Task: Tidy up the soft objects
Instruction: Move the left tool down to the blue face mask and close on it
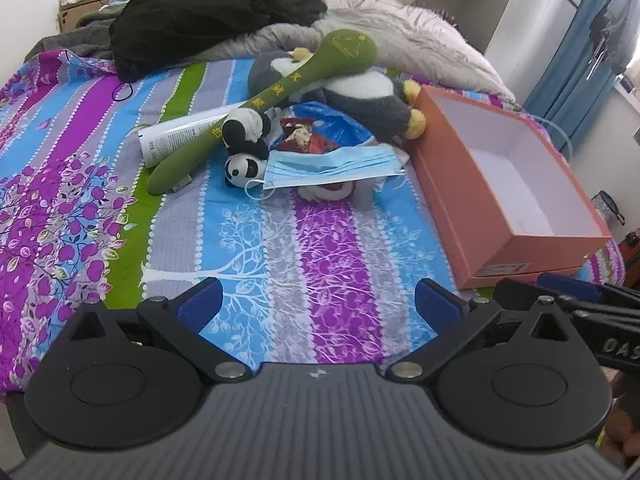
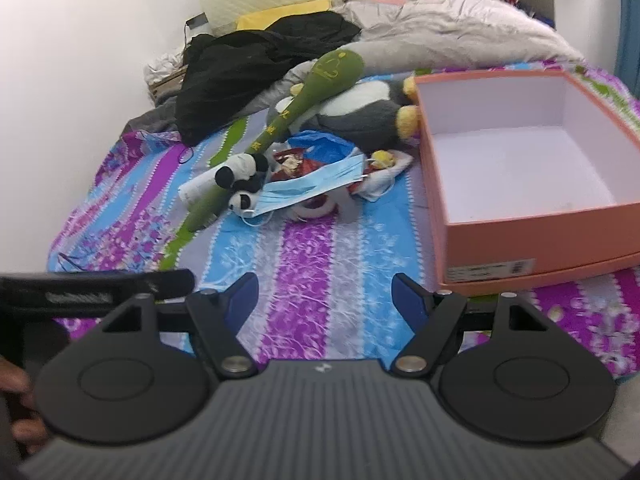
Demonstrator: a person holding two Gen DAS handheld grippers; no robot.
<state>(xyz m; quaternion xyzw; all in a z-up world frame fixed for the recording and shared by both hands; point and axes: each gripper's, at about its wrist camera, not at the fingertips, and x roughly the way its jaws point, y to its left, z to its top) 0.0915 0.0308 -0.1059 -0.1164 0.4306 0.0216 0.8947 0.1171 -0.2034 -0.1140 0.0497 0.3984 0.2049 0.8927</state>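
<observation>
Both grippers hang over the near part of the bed point(image 1: 280, 240), nothing held: left gripper point(image 1: 318, 304) has its jaws spread wide, right gripper point(image 2: 325, 300) likewise, both well short of the pile. The soft stuff sits mid-bed in one heap, just left of the empty orange box point(image 1: 472, 216). The green plush stick point(image 1: 280, 92) lies diagonally across the grey-and-white plush toy point(image 1: 372, 96), its bulb end up on the toy and its thin end down on the sheet; looks light and squashy, so I'd pinch it along the shaft, where it should compress and not slip. The small panda plush point(image 1: 244, 148) clings to that shaft, so lifting the stick probably drags it along. The big grey toy looks bulky but light; its body is likely too fat for the jaws, so a yellow foot or a fold of fur is the better bite. The blue face mask point(image 1: 332, 168) is thin, floppy and draped over a small red-and-white item beneath; grab a pleated edge rather than the ear loop. The white tube point(image 1: 176, 136) under the stick looks smooth and rigid, likely slippery, not a soft item. The blue plastic bag point(image 1: 332, 120) would crinkle and slide. The box is open-topped and close by, a sensible drop target.
</observation>
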